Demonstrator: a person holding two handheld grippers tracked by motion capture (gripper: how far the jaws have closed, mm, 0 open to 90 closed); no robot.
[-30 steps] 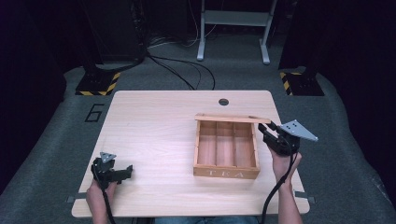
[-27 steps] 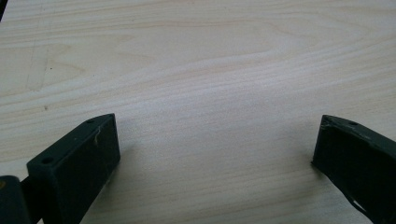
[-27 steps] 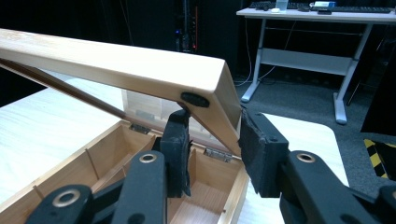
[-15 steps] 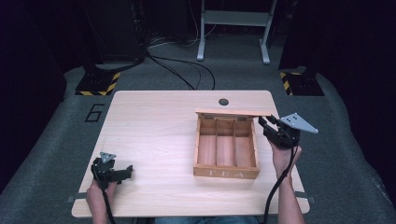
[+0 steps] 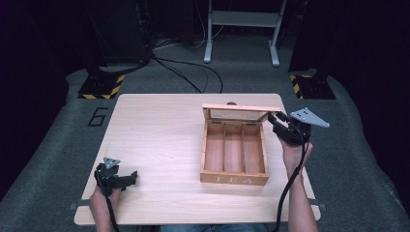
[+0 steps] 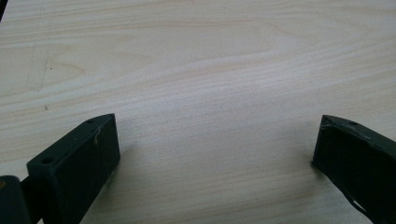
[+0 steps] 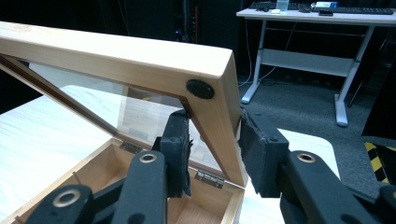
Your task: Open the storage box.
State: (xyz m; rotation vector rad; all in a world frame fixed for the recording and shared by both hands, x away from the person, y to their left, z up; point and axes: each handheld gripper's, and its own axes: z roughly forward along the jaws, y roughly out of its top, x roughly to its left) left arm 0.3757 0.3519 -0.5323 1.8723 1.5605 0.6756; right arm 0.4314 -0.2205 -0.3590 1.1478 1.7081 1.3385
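Right claw (image 7: 212,154) pinches the right side rail of the tea box lid (image 7: 140,60), one pad on the inside face, one on the outside. Lid is raised, hinged at the far wall of the box, clear pane in a wood frame, small dark disc at its corner.

In the high view the right claw (image 5: 276,121) sits at the far-right corner of the wooden box (image 5: 235,151), grey plate on top, cable trailing back along the forearm. Box stands right of centre on the table (image 5: 159,130), three long compartments, nothing visible in them, "TEA" on the near wall.

Left claw (image 6: 215,144) is spread wide, jaws just above bare wood. In the high view the left claw (image 5: 126,178) rests at the near-left part of the table, well apart from the box, nothing in it.

Table is light wood grain, rounded corners, small dark round spot at the far edge just behind the lid.

Room: dark, grey carpet, a "6" marked on the floor left of the table. Black-and-yellow hazard-striped bases far left and far right, black cables on the floor, a light metal desk frame (image 5: 241,29) at the far end.
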